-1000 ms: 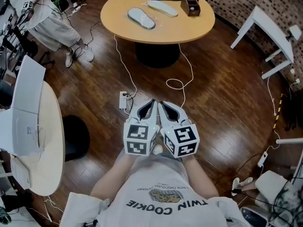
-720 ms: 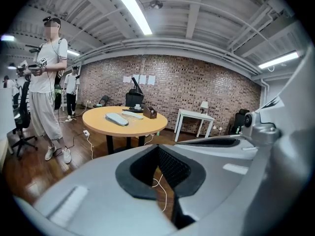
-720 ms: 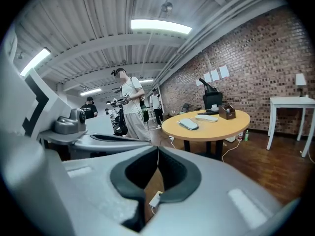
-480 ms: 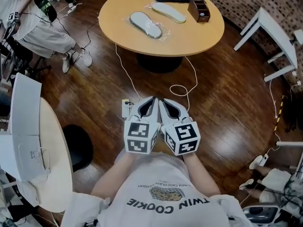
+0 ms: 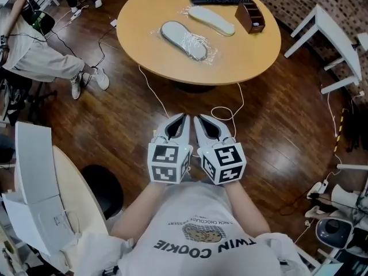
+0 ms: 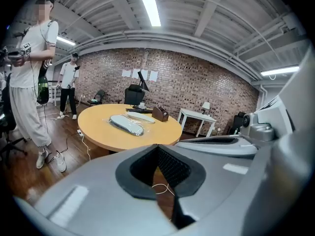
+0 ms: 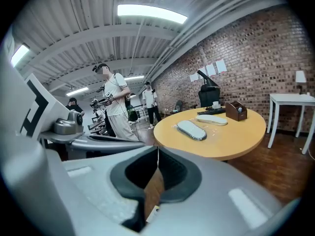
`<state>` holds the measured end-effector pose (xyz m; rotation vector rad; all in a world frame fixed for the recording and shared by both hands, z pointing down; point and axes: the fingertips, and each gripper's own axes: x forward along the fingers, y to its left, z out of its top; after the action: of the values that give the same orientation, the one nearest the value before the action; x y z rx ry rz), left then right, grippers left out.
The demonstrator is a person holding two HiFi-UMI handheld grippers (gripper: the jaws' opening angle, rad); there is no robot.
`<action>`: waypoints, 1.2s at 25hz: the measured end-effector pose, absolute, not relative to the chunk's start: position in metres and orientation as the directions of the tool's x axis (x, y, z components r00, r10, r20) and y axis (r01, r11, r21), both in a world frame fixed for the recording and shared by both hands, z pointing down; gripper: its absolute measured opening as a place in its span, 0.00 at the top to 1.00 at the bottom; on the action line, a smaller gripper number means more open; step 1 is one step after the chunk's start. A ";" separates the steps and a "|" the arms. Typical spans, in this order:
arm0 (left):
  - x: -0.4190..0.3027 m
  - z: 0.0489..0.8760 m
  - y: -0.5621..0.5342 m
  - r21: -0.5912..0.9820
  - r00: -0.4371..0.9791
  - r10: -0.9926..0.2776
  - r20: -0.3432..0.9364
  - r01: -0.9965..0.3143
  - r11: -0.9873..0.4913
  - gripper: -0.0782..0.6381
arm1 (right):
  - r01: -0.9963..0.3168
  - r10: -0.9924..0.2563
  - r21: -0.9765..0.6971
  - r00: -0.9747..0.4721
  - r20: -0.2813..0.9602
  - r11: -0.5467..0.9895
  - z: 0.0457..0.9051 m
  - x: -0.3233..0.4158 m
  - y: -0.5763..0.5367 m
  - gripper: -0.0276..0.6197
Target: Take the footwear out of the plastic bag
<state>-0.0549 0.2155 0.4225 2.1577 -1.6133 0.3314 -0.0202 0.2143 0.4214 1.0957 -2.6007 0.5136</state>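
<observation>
Slipper [image 5: 183, 39] lies inside bag [image 5: 204, 46] on desk [image 5: 253, 56]; left hand-held gripper [image 5: 184, 118] and right hand-held gripper [image 5: 199, 119] both closed, empty.

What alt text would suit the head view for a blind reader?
The left gripper and right gripper, both shut and empty, point toward a round table with a slipper in a plastic bag and a second slipper.

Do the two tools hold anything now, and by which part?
Nothing is held. The left tool and the right tool are both shut, with nothing between their jaws.
</observation>
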 end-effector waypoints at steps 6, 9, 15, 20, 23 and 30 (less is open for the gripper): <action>-0.078 0.425 0.176 0.196 0.317 -0.841 0.439 -0.947 -0.255 0.89 | -0.748 -0.642 -0.225 -0.655 0.398 0.624 0.425 -0.033 0.176 0.95; -0.078 0.427 0.154 0.197 0.329 -0.835 0.441 -0.943 -0.267 0.89 | -0.755 -0.655 -0.223 -0.649 0.387 0.616 0.424 -0.033 0.153 0.95; -0.073 0.435 0.108 0.201 0.343 -0.829 0.442 -0.939 -0.281 0.89 | -0.752 -0.656 -0.228 -0.654 0.377 0.619 0.429 -0.033 0.104 0.95; -0.063 0.445 0.058 0.191 0.343 -0.822 0.455 -0.939 -0.286 0.89 | -0.734 -0.635 -0.240 -0.673 0.378 0.635 0.439 -0.031 0.056 0.95; -0.056 0.452 0.031 0.186 0.340 -0.815 0.469 -0.940 -0.285 0.89 | -0.718 -0.612 -0.254 -0.689 0.388 0.648 0.446 -0.031 0.032 0.95; -0.057 0.461 -0.016 0.143 0.298 -0.820 0.489 -0.954 -0.262 0.89 | -0.680 -0.566 -0.266 -0.723 0.396 0.683 0.455 -0.027 -0.011 0.95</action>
<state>-0.0570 -0.0162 0.4606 2.1636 -1.5858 0.4470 -0.0274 -0.0109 0.4553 0.9917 -2.6149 0.5797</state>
